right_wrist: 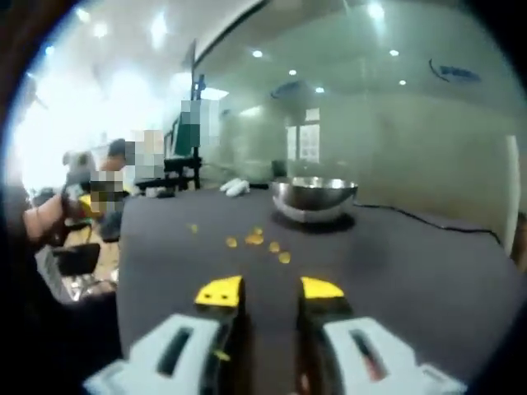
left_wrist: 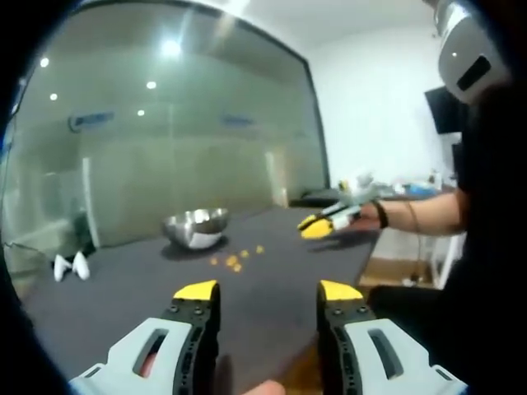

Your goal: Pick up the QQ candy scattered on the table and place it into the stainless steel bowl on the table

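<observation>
Both views are softly blurred and bowed by fisheye distortion toward the edges. Ceiling spotlights are mirrored as bright dots in the glass wall (left_wrist: pixel 198 148) behind the stainless steel bowl (left_wrist: pixel 196 227). In the right gripper view, strong glare is seen left of the bowl, where detail is washed out.

Blue lettering on the glass wall (left_wrist: pixel 165 148) is too blurred to read.
</observation>
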